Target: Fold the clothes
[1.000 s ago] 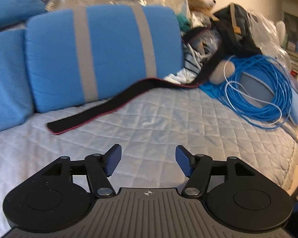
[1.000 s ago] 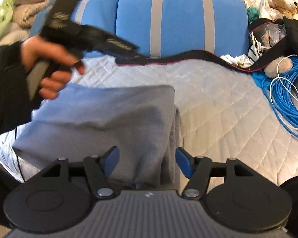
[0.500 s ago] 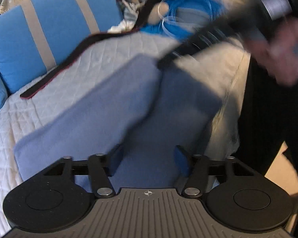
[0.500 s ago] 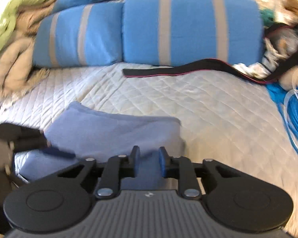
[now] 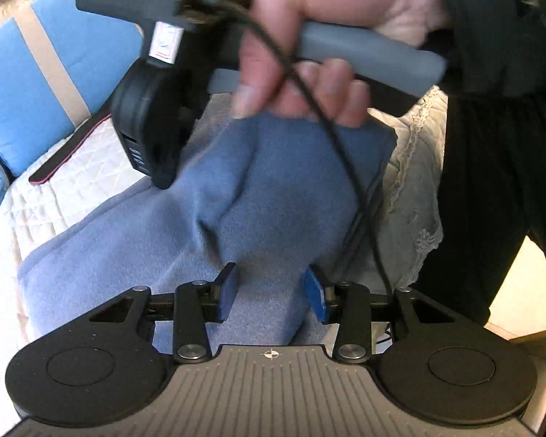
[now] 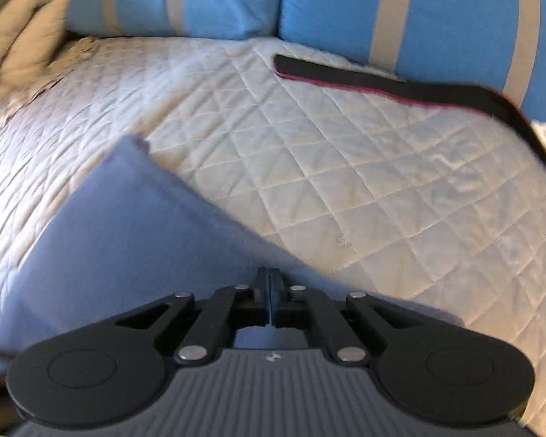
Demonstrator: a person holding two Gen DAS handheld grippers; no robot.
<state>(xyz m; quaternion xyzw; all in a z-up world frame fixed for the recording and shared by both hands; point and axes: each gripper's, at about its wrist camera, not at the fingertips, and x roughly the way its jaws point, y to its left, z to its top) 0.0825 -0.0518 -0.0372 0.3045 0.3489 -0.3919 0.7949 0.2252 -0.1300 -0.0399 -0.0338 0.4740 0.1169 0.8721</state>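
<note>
The right gripper (image 6: 269,300), parted half a second ago, is now clenched on the blue garment (image 5: 214,225) on the bed (image 6: 345,167); the left gripper (image 5: 271,296) remains released astride a raised fold, suggesting a fold underway.

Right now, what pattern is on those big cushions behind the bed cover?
Bright blue cushions with beige vertical stripes, clearest in the right wrist view.
</note>
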